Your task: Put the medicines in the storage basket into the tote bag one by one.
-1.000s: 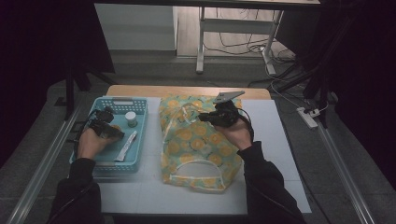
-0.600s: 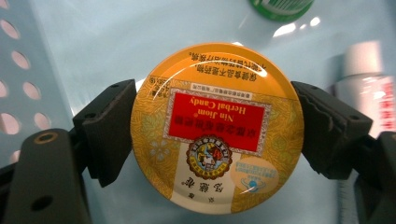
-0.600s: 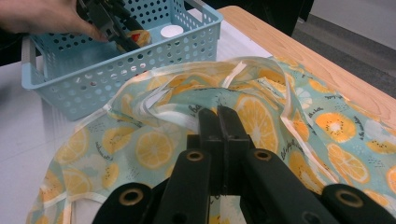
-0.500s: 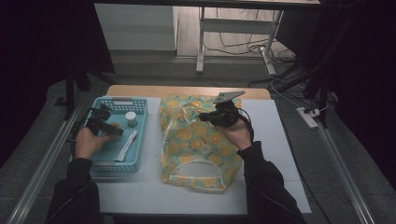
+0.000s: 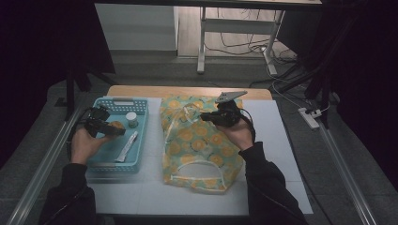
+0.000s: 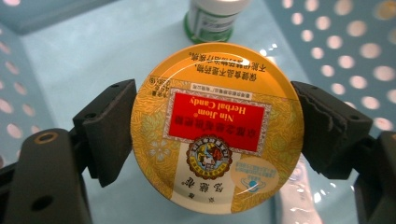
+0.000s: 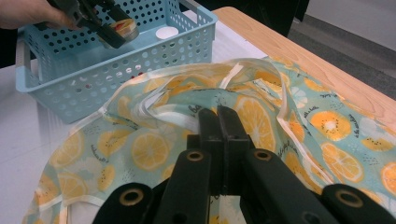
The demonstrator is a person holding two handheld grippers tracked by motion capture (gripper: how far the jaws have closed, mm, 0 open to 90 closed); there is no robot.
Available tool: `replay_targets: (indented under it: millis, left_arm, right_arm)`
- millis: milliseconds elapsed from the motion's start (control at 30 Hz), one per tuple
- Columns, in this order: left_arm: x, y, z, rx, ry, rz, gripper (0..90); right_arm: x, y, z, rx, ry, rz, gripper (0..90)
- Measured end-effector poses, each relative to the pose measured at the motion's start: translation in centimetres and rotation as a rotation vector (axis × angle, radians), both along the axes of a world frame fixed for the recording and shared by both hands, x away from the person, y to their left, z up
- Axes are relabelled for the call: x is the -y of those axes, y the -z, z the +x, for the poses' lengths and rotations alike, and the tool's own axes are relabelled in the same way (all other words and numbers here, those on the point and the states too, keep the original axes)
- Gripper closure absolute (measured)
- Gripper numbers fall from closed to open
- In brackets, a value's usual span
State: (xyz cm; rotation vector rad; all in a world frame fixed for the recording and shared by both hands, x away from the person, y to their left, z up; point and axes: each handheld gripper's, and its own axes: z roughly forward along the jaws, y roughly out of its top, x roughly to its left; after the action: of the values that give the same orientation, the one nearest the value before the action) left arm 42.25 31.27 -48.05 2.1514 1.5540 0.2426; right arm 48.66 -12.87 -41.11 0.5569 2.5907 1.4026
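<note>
A round yellow candy tin (image 6: 217, 128) with a red label sits between the two black jaws of my left gripper (image 6: 212, 95), which press on its sides. In the high view that gripper (image 5: 115, 129) holds the tin (image 5: 117, 125) a little above the floor of a light blue perforated basket (image 5: 112, 165). A bag (image 5: 197, 145) printed with orange slices lies on the table's middle. My right gripper (image 7: 218, 114) is shut on the bag's (image 7: 154, 144) pale rim and holds its mouth raised; in the high view this gripper (image 5: 205, 117) is at the bag's upper right.
A white bottle (image 5: 132, 118) and a flat white tube (image 5: 126, 146) lie in the basket. The bottle (image 6: 212, 18) stands just beyond the tin. The basket wall (image 7: 140, 65) stands close to the bag's left. A white mat (image 5: 277, 140) covers the table.
My left gripper has lifted slightly with the tin inside the basket. The right gripper and the bag have not moved.
</note>
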Motion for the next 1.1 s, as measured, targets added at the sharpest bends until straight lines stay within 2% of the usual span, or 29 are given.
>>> replay_targets:
  millis: [300, 400, 1000, 1100]
  left_arm:
    - [1.7, -2.0, -1.0, 0.049, 0.079, 0.002, 20.2]
    - [2.3, -2.6, -1.4, 0.061, 0.102, -0.009, 20.2]
    - [5.9, -4.7, -3.4, 0.096, 0.225, -0.023, 20.2]
    - [6.5, -5.0, -3.6, 0.096, 0.246, -0.046, 20.2]
  right_arm:
    - [-0.1, 0.0, 0.0, 0.006, -0.002, 0.004, 90.0]
    - [0.0, 0.0, 0.0, 0.007, 0.000, 0.006, 90.0]
    - [0.1, 0.2, 0.2, 0.010, 0.007, 0.005, 90.0]
    - [0.2, 0.2, 0.2, 0.010, 0.009, 0.005, 90.0]
